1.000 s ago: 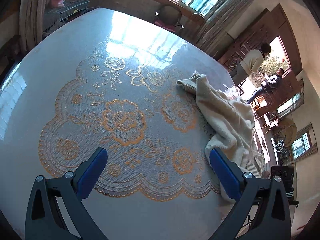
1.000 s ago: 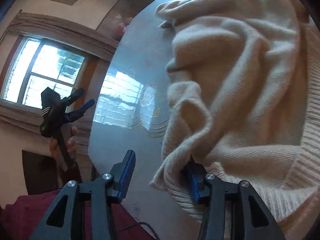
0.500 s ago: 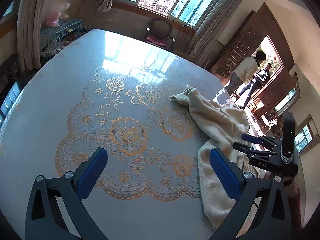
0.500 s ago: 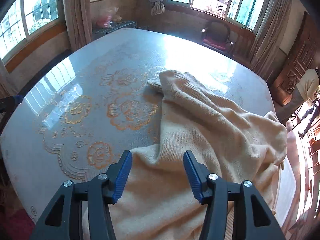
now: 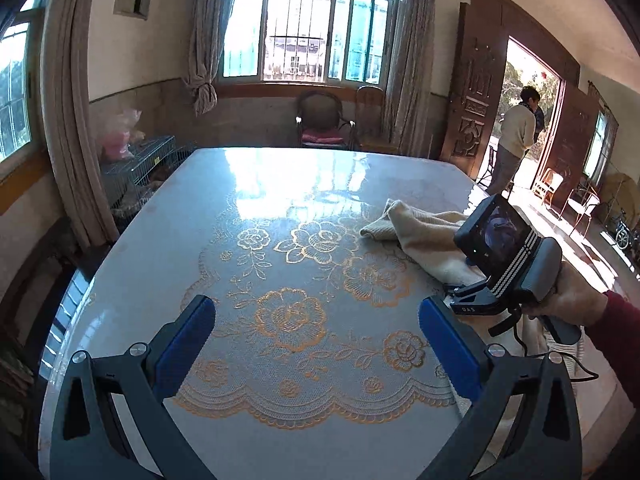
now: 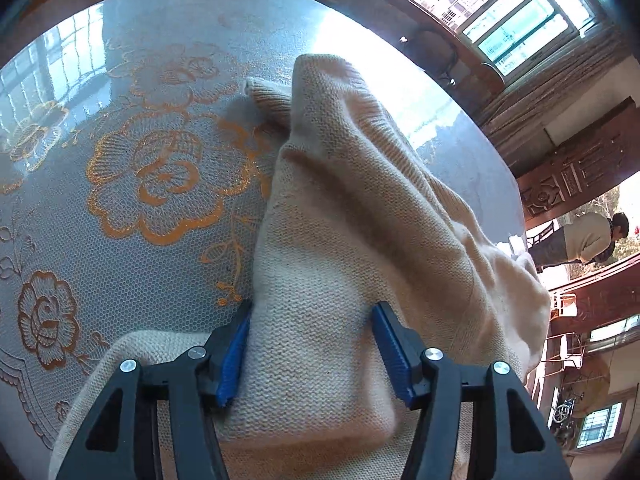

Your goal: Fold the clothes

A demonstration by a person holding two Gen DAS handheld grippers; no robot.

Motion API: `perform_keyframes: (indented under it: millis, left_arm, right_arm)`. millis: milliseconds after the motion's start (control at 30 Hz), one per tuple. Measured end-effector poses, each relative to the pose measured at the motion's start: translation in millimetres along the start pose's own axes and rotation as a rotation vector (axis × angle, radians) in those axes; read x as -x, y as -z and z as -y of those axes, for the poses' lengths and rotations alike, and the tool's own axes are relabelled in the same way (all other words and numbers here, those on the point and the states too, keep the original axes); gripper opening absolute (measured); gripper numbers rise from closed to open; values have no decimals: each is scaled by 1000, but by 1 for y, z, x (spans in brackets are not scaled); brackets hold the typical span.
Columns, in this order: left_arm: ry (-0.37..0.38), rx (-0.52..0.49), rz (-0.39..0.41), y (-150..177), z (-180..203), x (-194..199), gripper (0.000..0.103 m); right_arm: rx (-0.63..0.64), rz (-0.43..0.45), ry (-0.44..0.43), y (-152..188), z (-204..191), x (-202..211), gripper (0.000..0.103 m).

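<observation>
A cream knitted sweater (image 6: 340, 220) lies crumpled on the right side of the table; in the left wrist view (image 5: 420, 232) its sleeve end points left. My right gripper (image 6: 310, 354) is open, low over the sweater, with a raised fold of knit between its blue pads (image 6: 234, 354). In the left wrist view the right gripper's body (image 5: 504, 264) shows from behind, held by a hand, and hides part of the sweater. My left gripper (image 5: 316, 344) is wide open and empty, held above the table's near middle, left of the sweater.
The table (image 5: 168, 232) has a glossy top over an orange-flowered lace cloth (image 5: 292, 312). Chairs (image 5: 324, 124) stand beyond its far edge under the window. A wire cage (image 5: 148, 160) is at the left. A person (image 5: 516, 140) stands in the open doorway at the right.
The left gripper has tilted up and now looks across the table. The right gripper has dropped down onto the sweater, with a fold now between its pads.
</observation>
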State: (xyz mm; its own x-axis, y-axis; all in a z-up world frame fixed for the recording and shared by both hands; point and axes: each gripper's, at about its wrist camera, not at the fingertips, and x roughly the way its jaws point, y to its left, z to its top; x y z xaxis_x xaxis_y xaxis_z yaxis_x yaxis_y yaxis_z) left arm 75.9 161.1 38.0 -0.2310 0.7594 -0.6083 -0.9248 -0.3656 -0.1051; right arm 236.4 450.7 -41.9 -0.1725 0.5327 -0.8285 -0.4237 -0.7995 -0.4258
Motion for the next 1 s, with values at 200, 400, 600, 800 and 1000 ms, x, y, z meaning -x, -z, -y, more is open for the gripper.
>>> perform_keyframes:
  millis: [200,400,600,800,1000]
  left_arm:
    - [120,169,-61,-5,-19,-13,103]
    - [85,177,-73,-10,-22,-12,103]
    - [97,229,-53,-12,-30,-6,103]
    - [73,233,-29,-15,-35,-6,103]
    - [168,181,-70,-18,-22,-25,103]
  right_arm:
    - [21,-61,13,-3,3,-25,40]
    - [-148,-77,-141,-12,40,-42,14]
    - [-878,31,-731,22,190,-90,14]
    - [-947,0,-259,82,275,-63,17]
    - [-805,-22,-105,83,270,-22,23]
